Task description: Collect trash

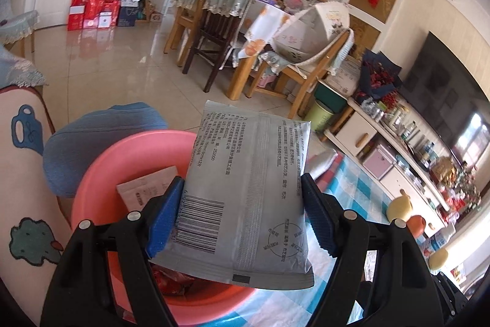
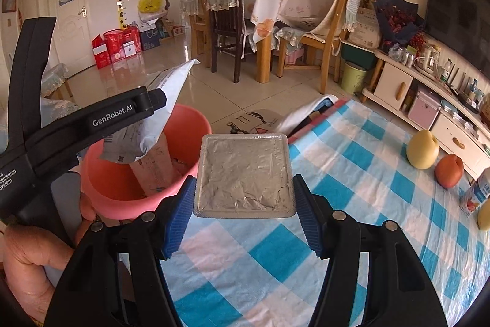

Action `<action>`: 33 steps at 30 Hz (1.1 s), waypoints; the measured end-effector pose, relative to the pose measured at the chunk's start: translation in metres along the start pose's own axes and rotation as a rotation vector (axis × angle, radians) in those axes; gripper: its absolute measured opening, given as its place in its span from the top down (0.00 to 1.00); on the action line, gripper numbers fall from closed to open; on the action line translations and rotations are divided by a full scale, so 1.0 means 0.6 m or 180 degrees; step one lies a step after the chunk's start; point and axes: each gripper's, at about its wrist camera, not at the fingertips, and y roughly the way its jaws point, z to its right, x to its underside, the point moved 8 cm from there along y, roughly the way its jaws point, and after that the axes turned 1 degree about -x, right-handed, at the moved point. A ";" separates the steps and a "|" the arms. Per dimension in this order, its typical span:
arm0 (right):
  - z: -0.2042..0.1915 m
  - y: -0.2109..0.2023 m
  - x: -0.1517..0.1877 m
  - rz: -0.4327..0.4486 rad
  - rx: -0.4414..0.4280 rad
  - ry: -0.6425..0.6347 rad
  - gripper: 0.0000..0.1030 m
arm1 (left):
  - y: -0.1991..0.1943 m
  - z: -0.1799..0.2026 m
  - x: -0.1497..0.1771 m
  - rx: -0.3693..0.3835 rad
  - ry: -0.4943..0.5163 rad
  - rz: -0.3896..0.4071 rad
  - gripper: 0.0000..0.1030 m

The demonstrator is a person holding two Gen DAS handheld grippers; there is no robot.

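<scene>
My left gripper (image 1: 242,222) is shut on a grey printed packet (image 1: 251,192) and holds it over the pink basin (image 1: 101,167). The basin holds a pinkish paper packet (image 1: 144,189) and red wrappers (image 1: 174,281). In the right wrist view the left gripper (image 2: 153,100) holds the packet (image 2: 153,118) above the basin (image 2: 190,124). My right gripper (image 2: 245,213) is shut on a square foil-lidded tray (image 2: 243,176), held above the blue checked tablecloth (image 2: 352,189) just right of the basin.
A yellow pear (image 2: 422,152), an orange-red fruit (image 2: 448,170), a small carton (image 2: 476,195) and another yellow fruit (image 2: 485,213) lie on the table's right side. A blue cushion (image 1: 101,140) sits behind the basin. Chairs (image 2: 226,20) and a dining table stand beyond.
</scene>
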 end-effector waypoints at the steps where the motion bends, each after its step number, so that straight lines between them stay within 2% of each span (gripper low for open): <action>1: -0.009 0.006 -0.006 0.0002 -0.0019 -0.0041 0.38 | 0.001 -0.012 -0.003 -0.0033 -0.0052 0.0002 0.26; 6: -0.050 0.040 -0.030 0.0007 -0.0155 -0.0227 0.38 | 0.014 -0.068 -0.013 -0.0170 -0.0360 -0.0044 0.26; 11: -0.080 0.078 -0.044 -0.0026 -0.0256 -0.0347 0.38 | 0.030 -0.103 -0.015 -0.0257 -0.0537 -0.0126 0.26; 15: -0.101 0.109 -0.039 -0.0129 -0.0377 -0.0445 0.38 | 0.036 -0.121 -0.020 -0.0338 -0.0566 -0.0138 0.29; 17: -0.104 0.122 -0.033 -0.0152 -0.0279 -0.0521 0.38 | 0.043 -0.122 -0.019 -0.0345 -0.0542 -0.0177 0.29; 19: -0.104 0.131 -0.022 -0.0243 -0.0318 -0.0513 0.31 | 0.050 -0.117 -0.016 -0.0370 -0.0489 -0.0235 0.28; 21: -0.090 0.121 -0.016 -0.0163 -0.0267 -0.0442 0.20 | 0.050 -0.117 -0.018 -0.0393 -0.0439 -0.0201 0.25; 23: -0.074 0.107 -0.010 -0.0105 -0.0241 -0.0355 0.19 | 0.044 -0.111 -0.020 -0.0456 -0.0365 -0.0125 0.19; 28: -0.012 0.065 0.015 -0.0036 -0.0015 -0.0103 0.14 | 0.025 -0.089 -0.026 -0.0513 -0.0219 0.0097 0.13; 31: 0.026 0.038 0.036 -0.0033 0.0116 0.0023 0.13 | 0.016 -0.067 -0.031 -0.0408 -0.0141 0.0205 0.05; 33: 0.055 0.018 0.052 -0.0026 0.0203 0.0124 0.13 | 0.009 -0.049 -0.030 -0.0290 -0.0084 0.0262 0.04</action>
